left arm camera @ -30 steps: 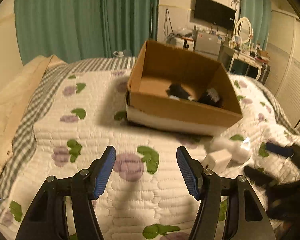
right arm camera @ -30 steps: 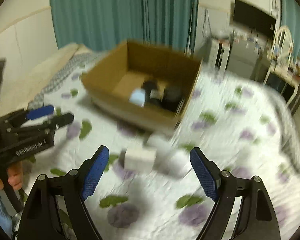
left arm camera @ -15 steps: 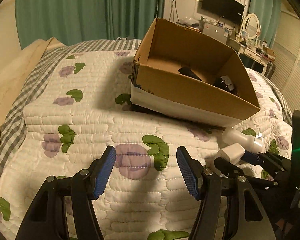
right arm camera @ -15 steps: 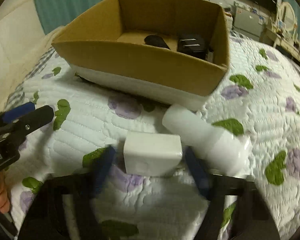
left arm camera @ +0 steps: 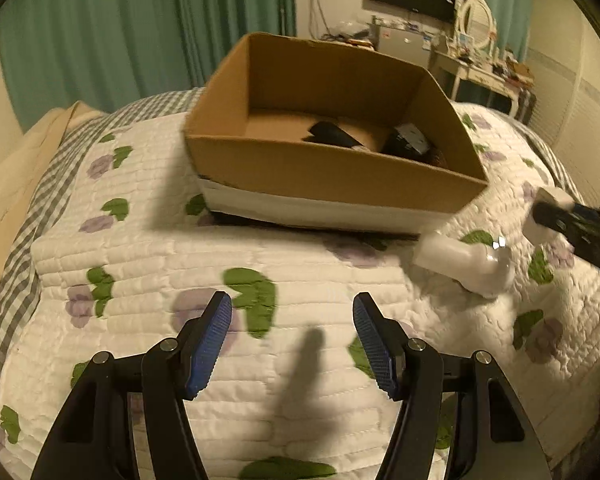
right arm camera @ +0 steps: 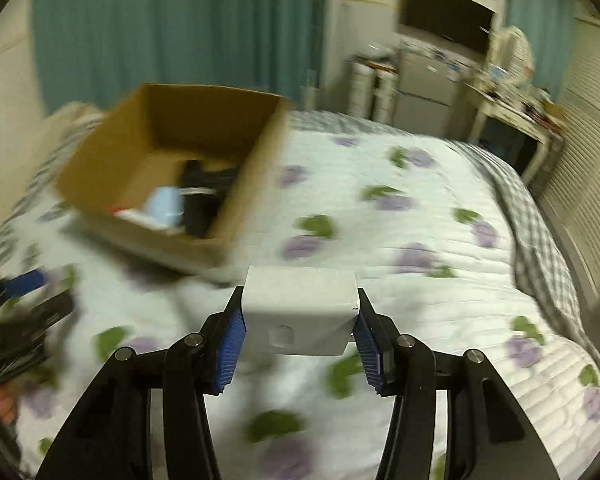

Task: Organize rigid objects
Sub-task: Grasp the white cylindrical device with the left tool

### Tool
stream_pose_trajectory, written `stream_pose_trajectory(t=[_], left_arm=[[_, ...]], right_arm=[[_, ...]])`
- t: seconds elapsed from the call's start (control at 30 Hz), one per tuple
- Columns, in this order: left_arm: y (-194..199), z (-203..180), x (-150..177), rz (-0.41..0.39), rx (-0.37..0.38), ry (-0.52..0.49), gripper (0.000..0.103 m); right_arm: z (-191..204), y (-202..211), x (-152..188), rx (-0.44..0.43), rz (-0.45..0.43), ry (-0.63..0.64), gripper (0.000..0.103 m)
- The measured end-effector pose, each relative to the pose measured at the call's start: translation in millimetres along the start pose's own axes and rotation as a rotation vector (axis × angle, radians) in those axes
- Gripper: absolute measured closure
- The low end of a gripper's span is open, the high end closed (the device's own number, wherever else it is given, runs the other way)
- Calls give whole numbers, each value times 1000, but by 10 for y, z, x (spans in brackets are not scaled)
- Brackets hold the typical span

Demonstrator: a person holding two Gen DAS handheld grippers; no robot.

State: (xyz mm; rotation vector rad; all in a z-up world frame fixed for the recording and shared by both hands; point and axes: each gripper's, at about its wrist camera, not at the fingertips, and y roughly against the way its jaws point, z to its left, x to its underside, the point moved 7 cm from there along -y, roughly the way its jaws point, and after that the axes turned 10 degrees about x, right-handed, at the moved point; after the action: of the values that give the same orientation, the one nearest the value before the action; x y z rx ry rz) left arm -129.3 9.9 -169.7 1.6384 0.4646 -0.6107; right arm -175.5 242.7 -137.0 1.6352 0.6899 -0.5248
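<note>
My right gripper (right arm camera: 298,336) is shut on a white square block (right arm camera: 300,312) and holds it above the quilt; it also shows at the right edge of the left wrist view (left arm camera: 548,208). An open cardboard box (left arm camera: 332,176) sits on the bed with black objects (left arm camera: 408,144) inside; in the right wrist view the box (right arm camera: 172,176) is up and to the left and also holds a pale blue item (right arm camera: 164,208). A white bottle (left arm camera: 464,264) lies on the quilt right of the box. My left gripper (left arm camera: 292,336) is open and empty over the quilt.
The bed carries a white quilt with green and purple flowers (left arm camera: 180,264). Teal curtains (left arm camera: 120,28) hang behind. A desk with a mirror (left arm camera: 484,60) and a wall TV stand at the back right. A beige pillow (left arm camera: 4,168) lies at the left.
My right gripper closed on the white block and lifted it off the quilt, away from the bottle. The left gripper drew back a little and stays open.
</note>
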Motion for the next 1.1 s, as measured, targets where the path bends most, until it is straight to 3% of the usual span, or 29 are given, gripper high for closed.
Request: stream_pose_trajectory(t=[0.23, 0.4, 0.63, 0.73, 0.93, 1.1], left_arm=[[-37, -92, 22, 16, 6, -18, 37], [-31, -25, 15, 15, 11, 10, 37], [15, -20, 11, 12, 28, 32, 37], [-7, -134, 15, 20, 46, 20, 37], [-161, -594, 73, 71, 154, -31, 37], [-324, -707, -16, 95, 180, 56, 37]], right_arm=[[-33, -605, 64, 46, 119, 38, 53], [336, -408, 280, -91, 144, 102, 53], [640, 5, 441, -209, 142, 151, 53], [599, 73, 367, -194, 122, 139, 53], [140, 106, 139, -77, 69, 63, 53], [-44, 52, 81, -52, 63, 15, 53]])
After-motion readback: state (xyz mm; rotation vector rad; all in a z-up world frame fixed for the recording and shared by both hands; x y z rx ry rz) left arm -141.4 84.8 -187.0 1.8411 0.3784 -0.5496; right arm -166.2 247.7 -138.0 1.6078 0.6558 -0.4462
